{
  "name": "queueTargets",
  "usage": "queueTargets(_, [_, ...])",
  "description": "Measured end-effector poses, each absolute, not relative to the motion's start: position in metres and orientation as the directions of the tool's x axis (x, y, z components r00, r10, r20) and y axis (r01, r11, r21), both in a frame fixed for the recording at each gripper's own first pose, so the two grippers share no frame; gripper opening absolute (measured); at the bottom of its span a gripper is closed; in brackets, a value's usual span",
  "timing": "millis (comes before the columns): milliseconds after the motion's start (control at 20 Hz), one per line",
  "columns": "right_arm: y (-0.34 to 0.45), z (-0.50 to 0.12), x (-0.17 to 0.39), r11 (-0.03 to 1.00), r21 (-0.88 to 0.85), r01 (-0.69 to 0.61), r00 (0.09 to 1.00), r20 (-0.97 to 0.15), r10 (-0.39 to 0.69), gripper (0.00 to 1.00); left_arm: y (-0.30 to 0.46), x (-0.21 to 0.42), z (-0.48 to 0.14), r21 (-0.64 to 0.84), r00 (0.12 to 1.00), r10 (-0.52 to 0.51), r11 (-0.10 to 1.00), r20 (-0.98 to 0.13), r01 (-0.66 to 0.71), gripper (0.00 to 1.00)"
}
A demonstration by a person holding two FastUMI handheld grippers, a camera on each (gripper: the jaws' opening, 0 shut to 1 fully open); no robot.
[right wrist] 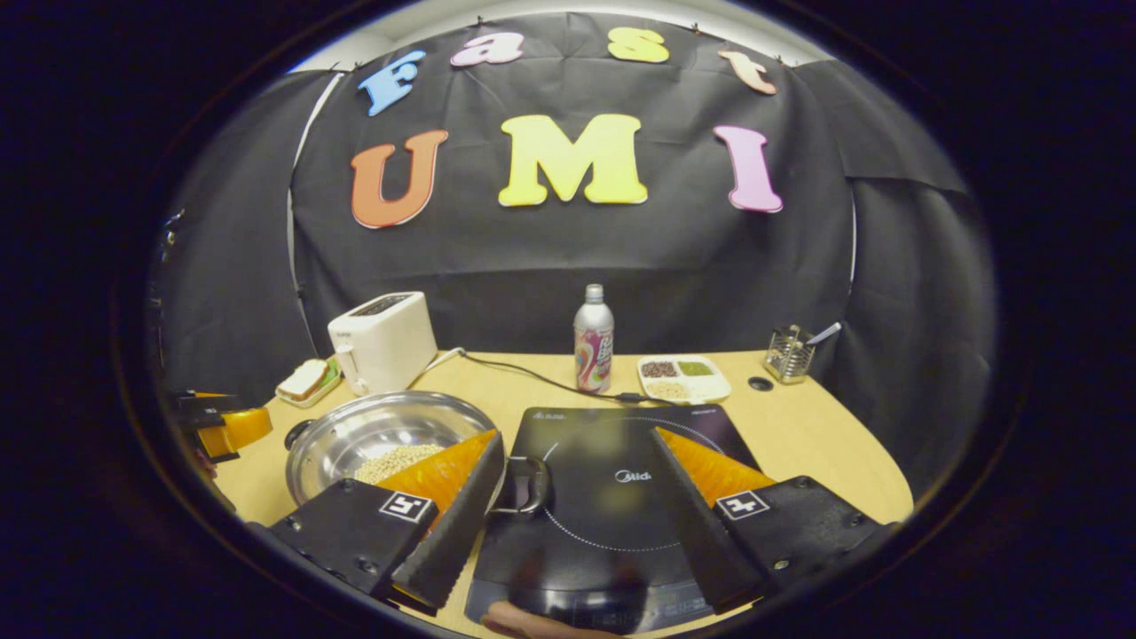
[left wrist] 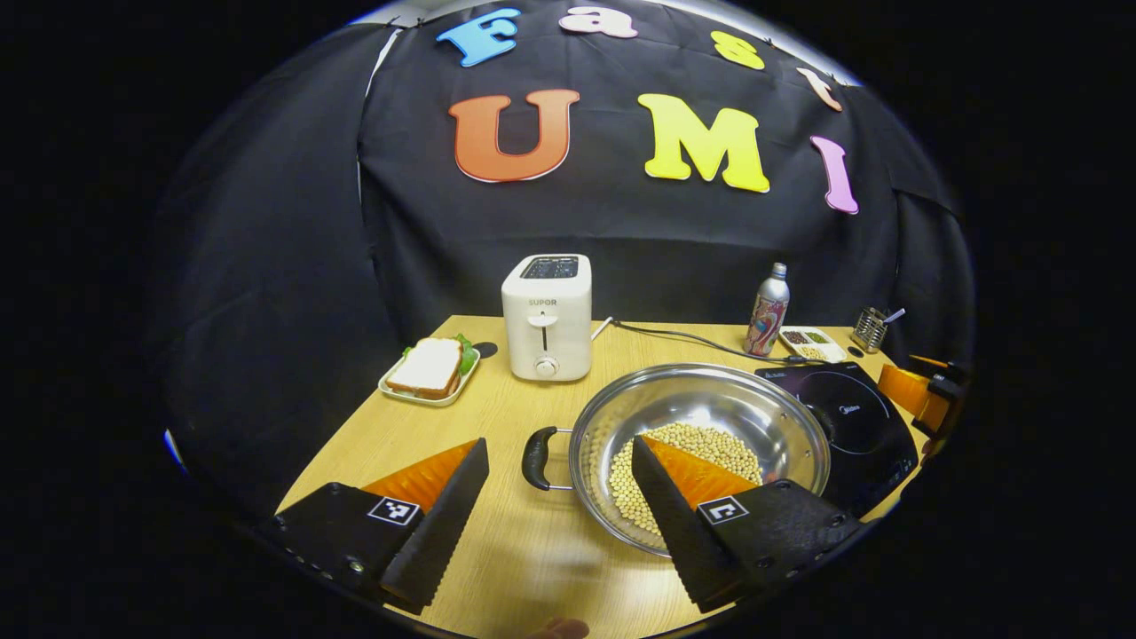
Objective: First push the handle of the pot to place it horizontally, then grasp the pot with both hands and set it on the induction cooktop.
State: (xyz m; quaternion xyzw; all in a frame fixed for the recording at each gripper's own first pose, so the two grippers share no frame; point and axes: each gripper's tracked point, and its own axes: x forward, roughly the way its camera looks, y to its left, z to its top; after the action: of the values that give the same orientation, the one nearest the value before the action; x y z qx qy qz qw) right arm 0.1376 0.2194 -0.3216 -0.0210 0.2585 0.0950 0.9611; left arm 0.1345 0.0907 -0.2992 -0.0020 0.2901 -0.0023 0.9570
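Observation:
A steel pot (left wrist: 710, 395) holding pale beans stands on the wooden table, just left of the black induction cooktop (left wrist: 856, 417). Its black left handle (left wrist: 537, 459) lies in the gap of my left gripper (left wrist: 559, 442), which is open; neither finger touches it. In the right gripper view the pot (right wrist: 373, 428) is at the left, and its right handle (right wrist: 530, 484) reaches over the left edge of the cooktop (right wrist: 621, 506). My right gripper (right wrist: 577, 435) is open around that handle, its left finger close beside it. The right gripper (left wrist: 923, 390) also appears at the far right of the left gripper view.
A white toaster (left wrist: 546, 318) and a plate with a sandwich (left wrist: 432, 368) stand behind the pot. A bottle (right wrist: 593, 339), a divided dish (right wrist: 683, 377) and a wire utensil holder (right wrist: 788, 352) line the back. A cable (right wrist: 532, 377) runs across the table.

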Motion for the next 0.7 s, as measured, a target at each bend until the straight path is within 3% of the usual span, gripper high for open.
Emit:
queueTargets(500, [0.251, -0.391, 0.154, 0.973, 0.035, -0.228, 0.736, -0.648, 0.196, 0.97, 0.104, 0.169, -0.363, 0.037, 0.752, 0.001, 0.999, -0.659, 0.03, 0.95])
queueTargets(700, [0.255, -0.401, 0.158, 0.973, 0.027, -0.227, 0.723, -0.665, 0.187, 1.0, 0.11, 0.179, -0.384, 0.042, 0.717, 0.009, 0.999, -0.697, 0.029, 0.87])
